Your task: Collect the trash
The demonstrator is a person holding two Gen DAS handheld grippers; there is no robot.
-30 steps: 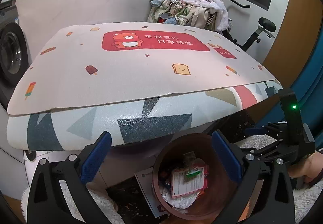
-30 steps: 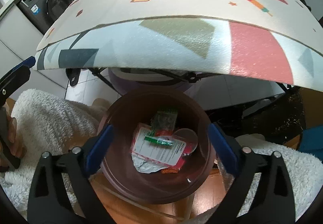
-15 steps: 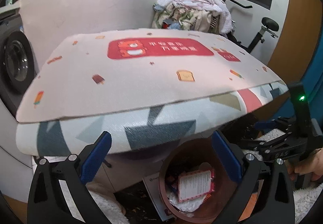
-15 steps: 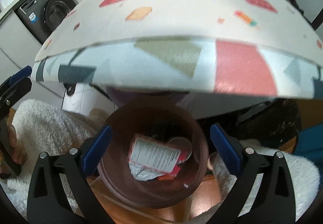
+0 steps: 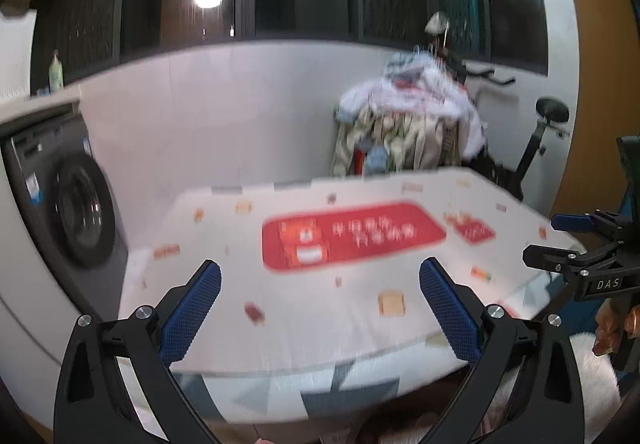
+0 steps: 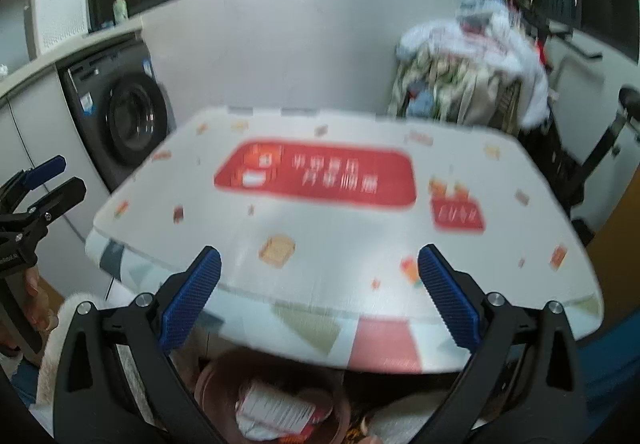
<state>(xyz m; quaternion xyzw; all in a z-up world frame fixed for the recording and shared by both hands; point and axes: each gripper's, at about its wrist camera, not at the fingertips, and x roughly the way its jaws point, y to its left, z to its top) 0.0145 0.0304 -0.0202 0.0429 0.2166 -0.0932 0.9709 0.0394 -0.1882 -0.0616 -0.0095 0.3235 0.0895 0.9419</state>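
We hold the left gripper (image 5: 320, 308) above the desk (image 5: 320, 316), its blue pads spread wide with nothing between them. The right gripper (image 6: 319, 294) is also spread wide and holds nothing; it looks over the near edge of the desk.

The trash is below the near edge of the desk, in a round brown bin (image 6: 212, 374) that we see only from the right wrist view. On top lies a white packet with a red border (image 6: 276, 410), printed with small text that is too blurred to read, and under it there is some white crumpled material. The desk hides the far part of the bin.

The desk is covered with a pale mat that carries a red banner (image 5: 352, 236) and small food pictures; a second mat with grey and red triangles (image 6: 380, 340) shows under its near edge. Both views are blurred.

Behind the desk stand a dark washing machine (image 5: 76, 199), a pile of clothes (image 5: 412, 123) and an exercise bike (image 5: 536, 147).
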